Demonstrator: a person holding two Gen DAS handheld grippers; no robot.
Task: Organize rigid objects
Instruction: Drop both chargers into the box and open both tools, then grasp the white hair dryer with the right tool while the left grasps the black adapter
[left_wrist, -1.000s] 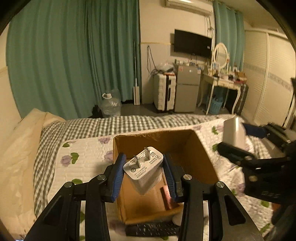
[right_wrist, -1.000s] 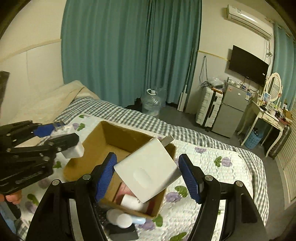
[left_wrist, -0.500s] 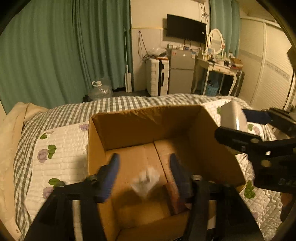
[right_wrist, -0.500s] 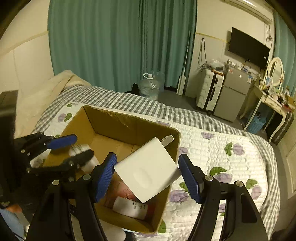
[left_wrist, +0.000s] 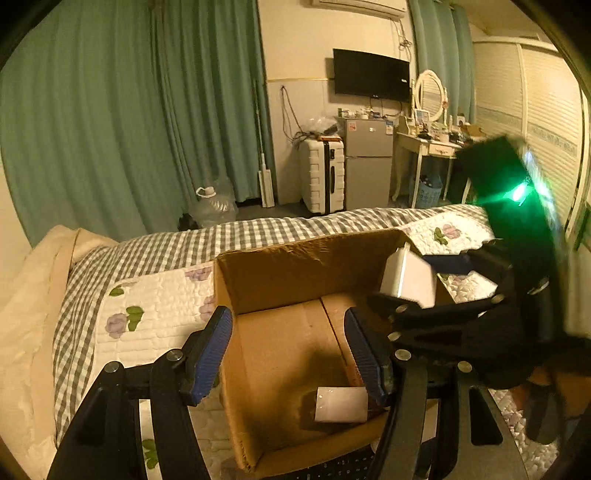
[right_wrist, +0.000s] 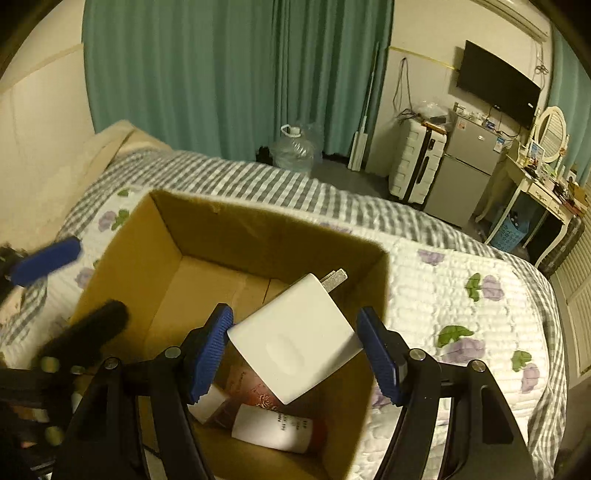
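An open cardboard box (left_wrist: 295, 266) sits on the bed; it also shows in the right wrist view (right_wrist: 266, 229). My left gripper (left_wrist: 291, 350) is open and empty above the box. A small white charger (left_wrist: 341, 404) lies on the box floor below it. My right gripper (right_wrist: 295, 350) is shut on a larger white plug adapter (right_wrist: 295, 343) and holds it over the box; the adapter also shows in the left wrist view (left_wrist: 408, 277). A white bottle (right_wrist: 273, 428) and a reddish packet (right_wrist: 255, 391) lie in the box.
The bed has a floral quilt (right_wrist: 461, 325) with a checked border. A black remote (left_wrist: 332, 467) lies by the box's near edge. Green curtains (left_wrist: 110, 110), a white suitcase (left_wrist: 321, 175), a small fridge (left_wrist: 367, 162) and a dressing table (left_wrist: 428, 147) stand behind.
My left gripper has let go of the small white charger, which now lies in the box, and has opened. My right gripper has moved with the adapter over the box.
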